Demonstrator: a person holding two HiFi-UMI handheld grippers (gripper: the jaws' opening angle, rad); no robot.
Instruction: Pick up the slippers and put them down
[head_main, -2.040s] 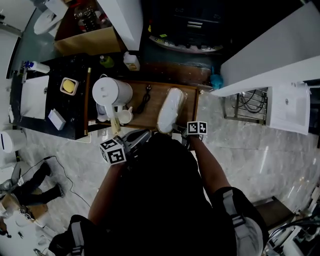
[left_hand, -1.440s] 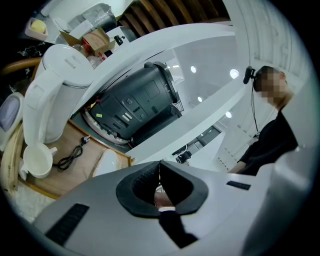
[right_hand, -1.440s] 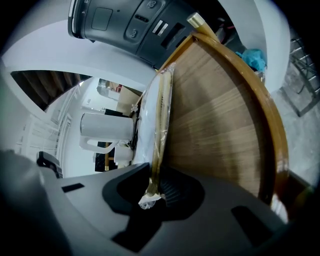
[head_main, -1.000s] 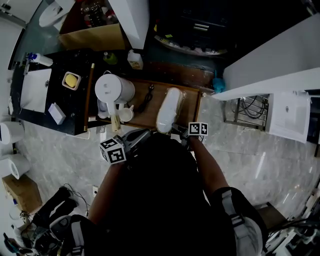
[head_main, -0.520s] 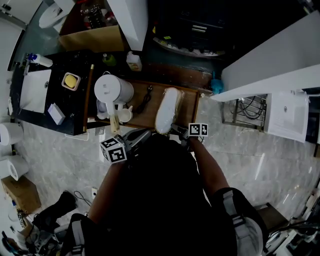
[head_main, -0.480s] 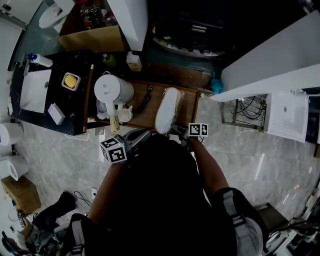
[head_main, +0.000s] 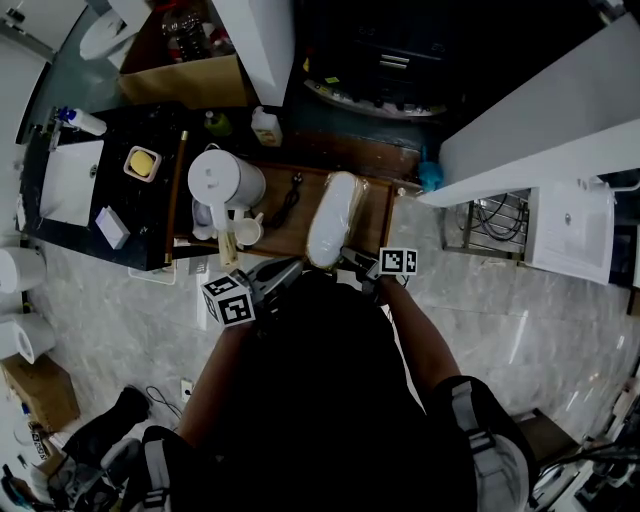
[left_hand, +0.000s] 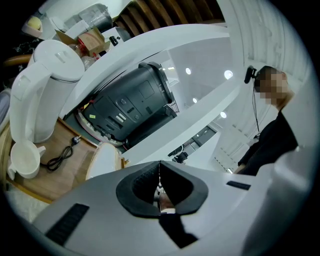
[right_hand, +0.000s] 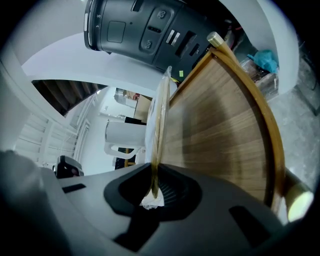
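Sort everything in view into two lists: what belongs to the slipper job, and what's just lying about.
Job: wrapped slippers; right hand-held gripper, shut on their edge; wooden tray under them.
Lying about: white kettle; cup; black cable; small bottle.

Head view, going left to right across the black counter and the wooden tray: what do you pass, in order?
white sheet → yellow block in a white dish → white kettle → black power cord → wrapped slippers → teal object
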